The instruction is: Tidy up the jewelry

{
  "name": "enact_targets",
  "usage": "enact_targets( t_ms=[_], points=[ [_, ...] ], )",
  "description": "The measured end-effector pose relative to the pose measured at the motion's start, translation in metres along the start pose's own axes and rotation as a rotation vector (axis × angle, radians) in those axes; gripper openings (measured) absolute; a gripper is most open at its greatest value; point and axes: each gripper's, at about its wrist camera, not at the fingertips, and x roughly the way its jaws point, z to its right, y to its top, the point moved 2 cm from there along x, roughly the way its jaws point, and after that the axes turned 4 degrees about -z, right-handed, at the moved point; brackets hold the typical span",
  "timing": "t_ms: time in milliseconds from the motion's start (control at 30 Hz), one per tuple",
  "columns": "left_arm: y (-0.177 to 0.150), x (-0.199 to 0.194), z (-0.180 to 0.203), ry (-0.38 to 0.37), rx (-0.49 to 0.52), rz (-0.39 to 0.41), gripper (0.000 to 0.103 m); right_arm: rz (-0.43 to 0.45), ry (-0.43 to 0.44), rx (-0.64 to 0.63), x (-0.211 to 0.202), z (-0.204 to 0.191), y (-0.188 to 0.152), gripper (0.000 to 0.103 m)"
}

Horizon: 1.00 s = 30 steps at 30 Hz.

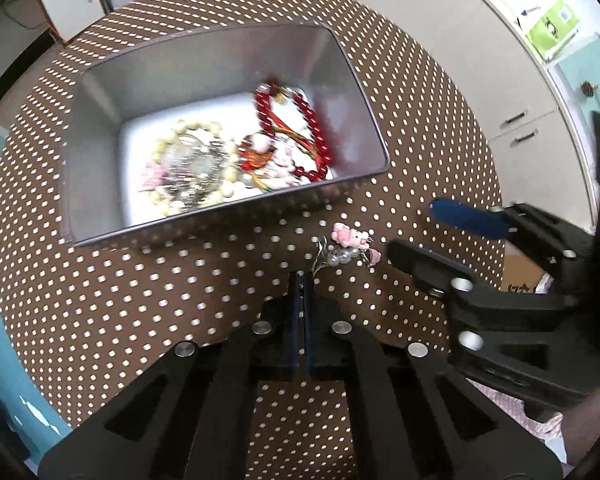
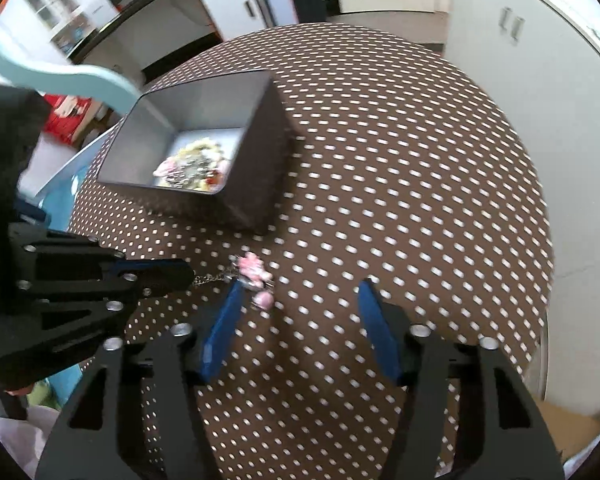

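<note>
A grey metal box (image 1: 100,128) stands on the brown dotted tablecloth (image 1: 140,300). It holds a red bead bracelet (image 1: 314,136), a cream bead bracelet (image 1: 172,136) and other trinkets. A pink charm on a silver chain (image 1: 350,242) lies on the cloth in front of the box. My left gripper (image 1: 302,278) is shut, its tips at the chain's end; in the right wrist view (image 2: 188,276) the chain runs from its tips to the charm (image 2: 254,270). My right gripper (image 2: 300,292) is open, its left finger beside the charm. The box also shows there (image 2: 260,184).
The round table's edge curves close on the right (image 1: 496,200). White cabinets (image 1: 480,60) stand behind. A light blue chair (image 2: 80,76) stands at the table's far side near the box. A cardboard box (image 1: 522,276) is on the floor.
</note>
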Motion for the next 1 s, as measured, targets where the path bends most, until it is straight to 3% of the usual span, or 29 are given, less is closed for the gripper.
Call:
enact_targets(
  t_ms=[333,467,633,733,1000],
  points=[
    [-0.018,-0.036,-0.047,-0.004,-0.112,0.045,0.001,-0.053,-0.017,-0.106,0.036,-0.032,0.016,0.032],
    [-0.021,-0.049,-0.064,-0.006,-0.143,0.065,0.001,-0.047,-0.061,-0.12,0.036,-0.033,0.018,0.011],
    [-0.021,-0.073,-0.079,-0.009,-0.142,0.099,0.001,-0.044,0.001,-0.043,0.025,-0.024,0.026,0.01],
    [-0.014,-0.088,-0.063,-0.006,-0.135,0.141,0.001,-0.016,0.03,-0.013,0.005,-0.02,0.034,0.01],
    [0.005,-0.146,-0.04,-0.042,-0.089,0.28,0.001,0.12,0.072,-0.051,-0.068,-0.04,0.07,0.011]
  ],
)
